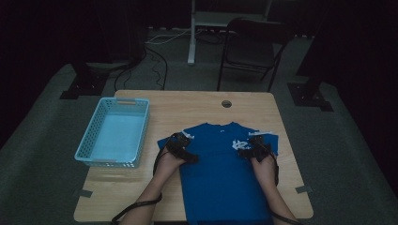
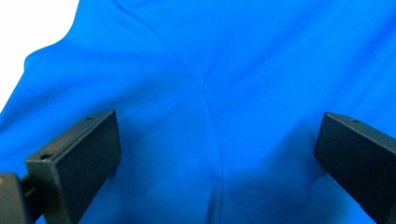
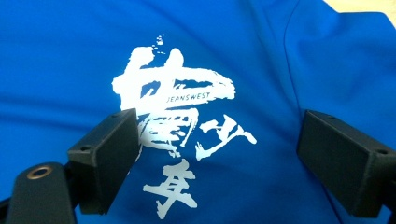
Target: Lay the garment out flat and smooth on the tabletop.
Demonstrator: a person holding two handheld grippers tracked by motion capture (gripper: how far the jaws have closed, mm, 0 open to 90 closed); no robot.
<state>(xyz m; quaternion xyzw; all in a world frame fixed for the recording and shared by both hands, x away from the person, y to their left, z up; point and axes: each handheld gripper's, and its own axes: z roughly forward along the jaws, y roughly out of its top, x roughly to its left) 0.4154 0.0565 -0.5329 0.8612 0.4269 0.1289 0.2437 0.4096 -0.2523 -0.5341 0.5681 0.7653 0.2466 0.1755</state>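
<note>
Plainly blue T-shirt (image 1: 220, 173) (white print (image 3: 180, 126)).

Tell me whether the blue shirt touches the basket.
Apart. The high view shows bare table between the shirt and the basket.

The left tool (image 1: 180, 146) and right tool (image 1: 256, 149) are black, each with two blocky, flat-faced jaws marked by small screw holes. A black cable loops from each along bare forearms.

Blue T-shirt (image 1: 225, 173) flat on table (image 1: 197, 105); basket (image 1: 115, 133) at left.
</note>
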